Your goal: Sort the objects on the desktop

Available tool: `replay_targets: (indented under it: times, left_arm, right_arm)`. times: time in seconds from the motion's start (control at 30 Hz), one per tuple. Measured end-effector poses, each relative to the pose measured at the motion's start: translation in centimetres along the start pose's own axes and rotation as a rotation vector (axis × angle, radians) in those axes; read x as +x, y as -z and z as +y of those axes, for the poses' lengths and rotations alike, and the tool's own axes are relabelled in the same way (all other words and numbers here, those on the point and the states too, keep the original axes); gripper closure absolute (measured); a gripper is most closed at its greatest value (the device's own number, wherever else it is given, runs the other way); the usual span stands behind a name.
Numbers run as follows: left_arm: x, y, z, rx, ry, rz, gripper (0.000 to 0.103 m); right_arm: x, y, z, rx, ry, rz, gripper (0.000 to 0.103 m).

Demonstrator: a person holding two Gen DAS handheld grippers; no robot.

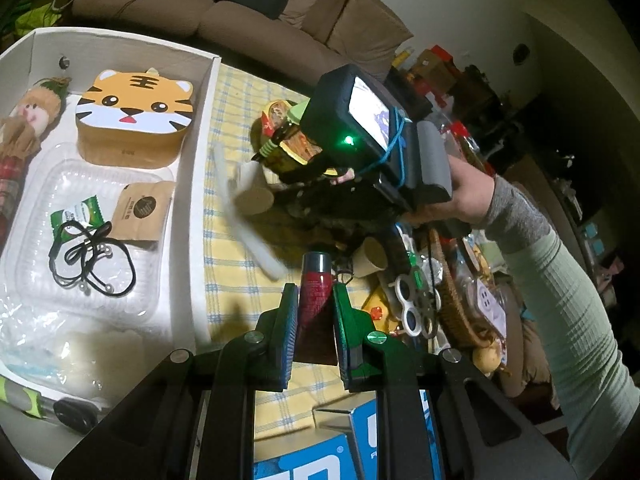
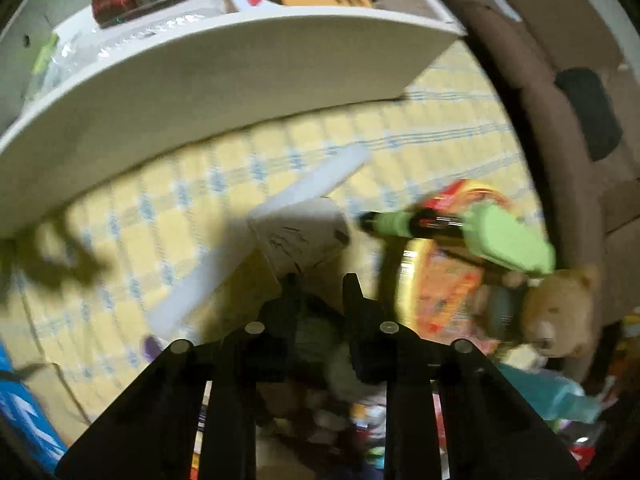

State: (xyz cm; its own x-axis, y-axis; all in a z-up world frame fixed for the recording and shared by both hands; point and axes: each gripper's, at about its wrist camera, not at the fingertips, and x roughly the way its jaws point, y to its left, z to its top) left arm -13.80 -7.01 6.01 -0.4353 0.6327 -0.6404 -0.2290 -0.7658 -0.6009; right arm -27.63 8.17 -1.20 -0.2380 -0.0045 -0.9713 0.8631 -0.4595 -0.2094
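**Q:** What is the left gripper [image 1: 316, 300] doing?

**A:** Its fingers are clenched on a dark red tube [image 1: 316, 286], held above the yellow checked cloth [image 1: 236, 280] on the counter, just right of the white box [image 1: 200, 152].

**Q:** And the right gripper [image 2: 320, 284]?

**A:** It hovers over the clutter near a green pen [image 2: 404, 222]. Motion blur hides whether its fingers hold anything; I cannot tell.

**Q:** How should the step go?

**A:** Probably carry the tube left over the box wall, lower it into a bare spot beside the clear tray [image 1: 48, 184], then let go.

My left camera looks down from high up, white box [image 1: 120, 40] on its left. My right camera sits low and close to the yellow cloth [image 2: 140, 220]. Both see the box and cloth.
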Motion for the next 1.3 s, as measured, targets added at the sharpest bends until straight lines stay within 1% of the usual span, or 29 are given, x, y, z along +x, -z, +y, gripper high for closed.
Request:
replay_targets:
  times: [0.03, 0.1, 0.17, 0.27, 0.37, 0.4, 0.43, 0.53, 0.63, 0.7, 0.77, 0.8, 0.83, 0.9, 0.93, 1.0, 1.03, 1.07, 1.17, 1.23, 1.27, 1.3]
  left_arm:
    - [-0.1, 0.0, 0.0, -0.002, 0.003, -0.001, 0.087]
    - [-0.2, 0.0, 0.0, 0.001, 0.001, -0.004, 0.087]
    - [-0.3, 0.0, -0.1, 0.001, 0.003, -0.006, 0.087]
    - [-0.3, 0.0, 0.0, 0.000, 0.005, -0.004, 0.087]
    - [-0.3, 0.0, 0.2, -0.004, 0.005, -0.003, 0.087]
    - [-0.4, 0.0, 0.2, -0.003, 0.005, -0.002, 0.087]
    - [-0.4, 0.0, 0.3, -0.006, 0.007, -0.002, 0.087]
    - [-0.6, 0.0, 0.3, -0.006, 0.012, -0.004, 0.087]
    - [-0.9, -0.3, 0.8, -0.021, 0.025, -0.012, 0.087]
    - [-1.6, -0.5, 1.2, -0.034, 0.031, -0.029, 0.087]
    - [-2.7, -0.9, 1.8, -0.045, 0.038, -0.053, 0.087]
    - [-3.5, -1.2, 2.2, -0.053, 0.045, -0.067, 0.087]
    - [-3.9, -1.3, 2.4, -0.059, 0.049, -0.075, 0.087]
    - [-5.0, -1.8, 3.4, -0.076, 0.047, -0.097, 0.087]
    - [-5.8, -2.1, 4.1, -0.089, 0.035, -0.117, 0.087]
    - [-6.9, -2.4, 5.1, -0.119, 0.035, -0.147, 0.087]
    - [-7.3, -2.5, 5.5, -0.132, 0.042, -0.159, 0.087]
    - [-7.7, -2.4, 5.9, -0.142, 0.048, -0.170, 0.087]
    - [-7.7, -2.3, 5.9, -0.145, 0.050, -0.174, 0.087]
    - [-7.1, -2.3, 6.0, -0.148, 0.040, -0.162, 0.087]
    - [-6.9, -2.4, 6.2, -0.152, 0.030, -0.157, 0.087]
    - [-7.0, -2.4, 6.2, -0.155, 0.025, -0.157, 0.087]
  right_arm:
    - [-0.2, 0.0, 0.2, 0.001, -0.002, -0.024, 0.084]
    - [0.0, 0.1, -0.1, 0.014, 0.053, -0.027, 0.084]
    - [1.1, 0.5, -0.7, 0.014, 0.107, 0.026, 0.084]
    - [2.3, 0.8, -0.7, -0.039, 0.174, 0.089, 0.084]
    - [3.5, 0.5, -0.6, -0.093, 0.193, 0.134, 0.084]
    - [3.8, 0.3, -0.5, -0.112, 0.186, 0.149, 0.083]
    - [4.1, 0.4, -0.4, -0.130, 0.185, 0.160, 0.079]
    - [5.0, -0.1, -0.5, -0.166, 0.171, 0.196, 0.076]
    - [5.0, -0.1, -1.0, -0.145, 0.141, 0.206, 0.076]
    - [4.8, 0.0, -0.9, -0.146, 0.153, 0.194, 0.078]
    - [4.1, 0.4, -0.5, -0.140, 0.168, 0.155, 0.082]
    - [3.4, 0.6, -0.5, -0.118, 0.166, 0.124, 0.087]
    - [2.4, 0.8, -0.6, -0.086, 0.145, 0.085, 0.103]
    - [0.4, 1.3, -0.7, -0.029, 0.114, 0.000, 0.102]
    - [-0.7, 1.8, -0.9, 0.014, 0.084, -0.044, 0.102]
    - [-1.5, 2.5, -1.0, 0.057, 0.074, -0.073, 0.102]
    - [-1.7, 2.4, -0.9, 0.069, 0.077, -0.063, 0.102]
    - [-1.6, 2.1, -0.7, 0.052, 0.105, -0.042, 0.102]
    - [-0.8, 0.9, 1.4, -0.055, 0.199, 0.048, 0.102]
    - [0.1, 0.4, 1.6, -0.080, 0.231, 0.087, 0.096]
    - [0.5, 0.6, 1.3, -0.083, 0.231, 0.104, 0.094]
    - [0.9, 0.3, 1.1, -0.083, 0.234, 0.115, 0.088]
